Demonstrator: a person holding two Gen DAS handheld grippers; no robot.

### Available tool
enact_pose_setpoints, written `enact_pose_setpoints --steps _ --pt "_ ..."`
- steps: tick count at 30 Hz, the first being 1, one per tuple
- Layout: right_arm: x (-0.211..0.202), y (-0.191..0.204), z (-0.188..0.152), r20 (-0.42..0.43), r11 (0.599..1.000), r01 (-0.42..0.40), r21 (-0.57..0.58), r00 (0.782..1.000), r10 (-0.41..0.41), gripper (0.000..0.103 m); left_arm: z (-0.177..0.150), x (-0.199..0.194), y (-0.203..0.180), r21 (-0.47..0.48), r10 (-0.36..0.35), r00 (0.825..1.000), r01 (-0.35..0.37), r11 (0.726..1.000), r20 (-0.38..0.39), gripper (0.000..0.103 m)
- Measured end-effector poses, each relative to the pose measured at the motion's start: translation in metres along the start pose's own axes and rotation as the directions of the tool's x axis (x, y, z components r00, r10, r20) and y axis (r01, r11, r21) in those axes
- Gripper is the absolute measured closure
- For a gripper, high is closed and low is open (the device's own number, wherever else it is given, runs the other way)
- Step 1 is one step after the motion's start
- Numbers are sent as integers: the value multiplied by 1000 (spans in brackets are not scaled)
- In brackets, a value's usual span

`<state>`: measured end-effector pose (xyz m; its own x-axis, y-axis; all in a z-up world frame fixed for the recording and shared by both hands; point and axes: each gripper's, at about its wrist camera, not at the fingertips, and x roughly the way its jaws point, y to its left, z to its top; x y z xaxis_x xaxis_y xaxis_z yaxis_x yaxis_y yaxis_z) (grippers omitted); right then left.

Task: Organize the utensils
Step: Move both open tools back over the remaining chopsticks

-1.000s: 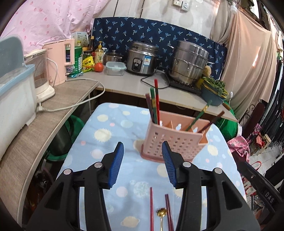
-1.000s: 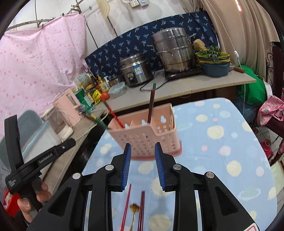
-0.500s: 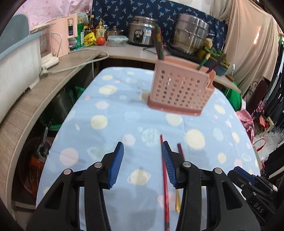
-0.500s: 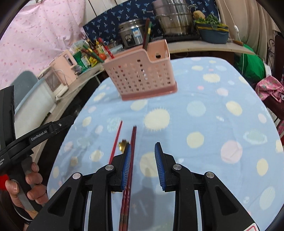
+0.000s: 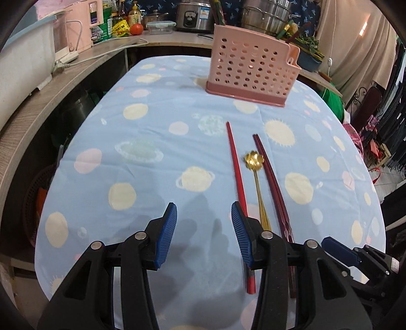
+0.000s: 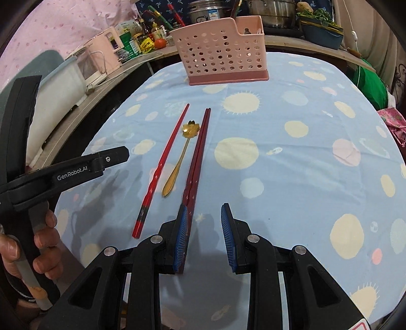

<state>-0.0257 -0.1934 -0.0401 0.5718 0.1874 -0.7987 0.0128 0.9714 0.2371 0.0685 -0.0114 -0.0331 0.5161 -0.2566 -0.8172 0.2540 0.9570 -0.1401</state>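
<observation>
A pink perforated utensil holder (image 5: 251, 63) (image 6: 220, 57) stands at the far end of the table with several chopsticks in it. On the blue cloth lie a bright red chopstick (image 5: 236, 167) (image 6: 165, 162), a gold flower-bowl spoon (image 5: 256, 175) (image 6: 184, 149) and a dark red chopstick pair (image 5: 271, 180) (image 6: 198, 154). My left gripper (image 5: 203, 210) is open and empty, low over the cloth just left of the red chopstick's near end. My right gripper (image 6: 204, 210) is open too; its left pad (image 6: 181, 228) sits beside the dark red pair's near end.
A wooden counter (image 5: 43, 96) runs along the left with a white appliance (image 5: 22, 66), a pink kettle (image 5: 81, 28), bottles and a tomato. Pots and a rice cooker (image 5: 195, 15) stand behind. A hand (image 6: 38, 243) holds the left gripper's handle.
Both grippers have come down and tipped toward the table. The holder has shifted up and away in both views, and the chopsticks and spoon now lie fully in view near the fingertips.
</observation>
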Motion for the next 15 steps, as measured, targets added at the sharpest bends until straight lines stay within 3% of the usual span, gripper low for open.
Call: enact_pose_setpoints --steps 15 --pt "9 6 -12 -27 999 21 -40 999 -22 76 -25 4 -9 23 -18 998 19 1000 -60 60"
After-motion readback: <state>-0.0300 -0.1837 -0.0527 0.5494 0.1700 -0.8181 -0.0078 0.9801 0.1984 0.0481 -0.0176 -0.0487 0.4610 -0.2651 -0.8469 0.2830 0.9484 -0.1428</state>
